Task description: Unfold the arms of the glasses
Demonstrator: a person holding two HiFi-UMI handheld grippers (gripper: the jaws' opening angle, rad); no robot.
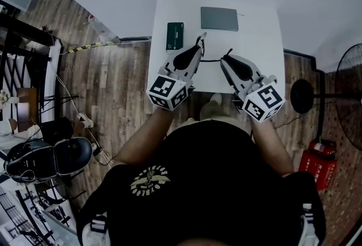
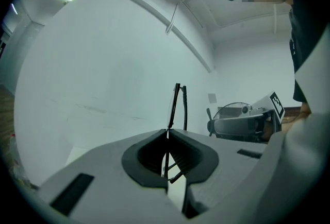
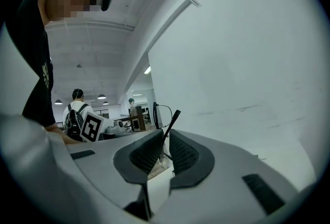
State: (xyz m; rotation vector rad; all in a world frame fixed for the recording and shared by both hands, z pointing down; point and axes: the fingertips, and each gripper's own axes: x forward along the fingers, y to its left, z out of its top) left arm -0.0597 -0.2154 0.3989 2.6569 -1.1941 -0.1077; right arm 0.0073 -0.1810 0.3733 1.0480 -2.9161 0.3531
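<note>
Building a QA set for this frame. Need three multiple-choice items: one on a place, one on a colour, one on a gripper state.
1. In the head view, where does the case lie relative to the grey slab?
A. To its left, apart from it
B. On top of it
C. On the floor

2. What colour is the case?
A. Red
B. Dark green
C. Yellow

3. The left hand-held gripper is:
A. Wide open and empty
B. Shut on the glasses
C. Out of every view

Answers:
1 A: both lie on the white table, the case to the slab's left with bare table between them.
2 B: the head view shows it dark green.
3 B: in the left gripper view the jaws meet on the glasses, which stand up from between them.
</note>
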